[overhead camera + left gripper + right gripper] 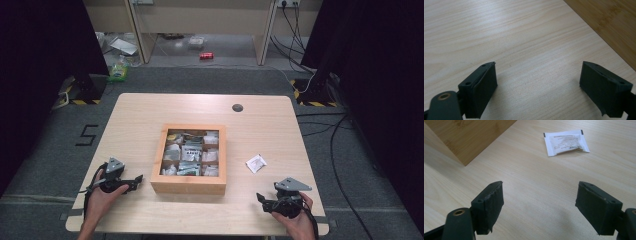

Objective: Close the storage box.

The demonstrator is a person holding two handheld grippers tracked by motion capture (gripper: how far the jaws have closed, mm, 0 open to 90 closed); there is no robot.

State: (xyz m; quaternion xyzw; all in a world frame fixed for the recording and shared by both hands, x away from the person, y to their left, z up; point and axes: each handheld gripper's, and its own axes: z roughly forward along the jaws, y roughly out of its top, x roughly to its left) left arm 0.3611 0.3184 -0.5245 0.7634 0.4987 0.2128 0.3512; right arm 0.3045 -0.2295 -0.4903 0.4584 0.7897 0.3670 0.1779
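Observation:
A wooden box (pixel 188 185) with compartments full of small packets stands in the middle of the light wood table (pixel 140 110). One white sachet (pixel 256 163) lies on the table to the right of the box; the right gripper view has the sachet (pixel 565 142) ahead of the jaws, beyond a stretch of bare wood. My left gripper (pixel 136 183) rests near the box's front left corner, open and empty (pixel 537 87), with the box wall (pixel 609 22) at upper right. My right gripper (pixel 262 199) is low at the front right, open and empty (pixel 539 205).
A round grommet (pixel 237 107) sits near the table's far edge. The box corner (pixel 471 137) rises at the upper left of the right gripper view. Cables (pixel 335 145) trail on the floor to the right, and clutter lies under a desk (pixel 200 50) at the back.

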